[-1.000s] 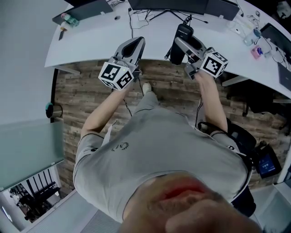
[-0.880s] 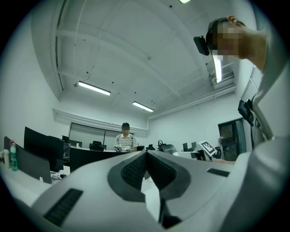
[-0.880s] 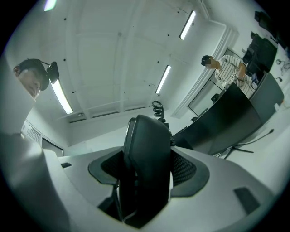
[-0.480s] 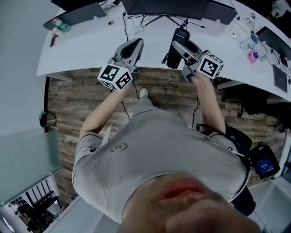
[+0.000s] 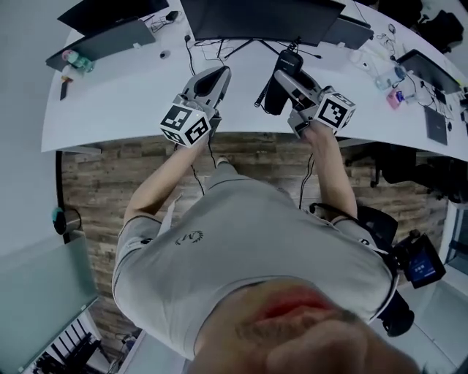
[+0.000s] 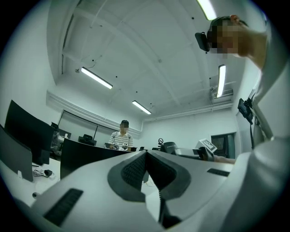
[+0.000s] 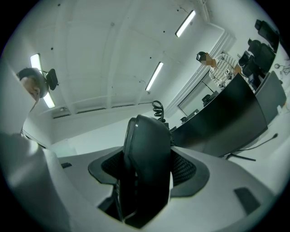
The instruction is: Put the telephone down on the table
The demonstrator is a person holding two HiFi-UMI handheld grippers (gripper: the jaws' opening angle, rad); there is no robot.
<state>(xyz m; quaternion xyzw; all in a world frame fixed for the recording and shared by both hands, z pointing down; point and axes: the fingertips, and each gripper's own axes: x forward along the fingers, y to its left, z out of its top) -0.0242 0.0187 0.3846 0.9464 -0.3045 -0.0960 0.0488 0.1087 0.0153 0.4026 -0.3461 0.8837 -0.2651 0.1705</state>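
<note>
A black telephone handset (image 5: 277, 82) stands nearly upright in my right gripper (image 5: 290, 74), which is shut on it above the white curved table (image 5: 124, 88). In the right gripper view the handset (image 7: 147, 158) fills the space between the jaws of the right gripper (image 7: 148, 168), and its coiled cord (image 7: 157, 109) rises behind it. My left gripper (image 5: 212, 75) hovers over the table to the left, shut with nothing in it. In the left gripper view the left gripper (image 6: 146, 157) has its jaws pressed together, and the handset (image 6: 169, 147) shows to the right.
Dark monitors (image 5: 259, 18) and cables line the back of the table. A laptop (image 5: 110, 36) and a bottle (image 5: 73, 58) lie at the far left, small items (image 5: 395, 91) at the right. Another person (image 6: 121, 136) sits beyond the monitors. Wood floor lies below.
Both grippers have moved forward from the table's front edge to over its surface, the handset still held in the right one. The table now sits lower in the head view.
</note>
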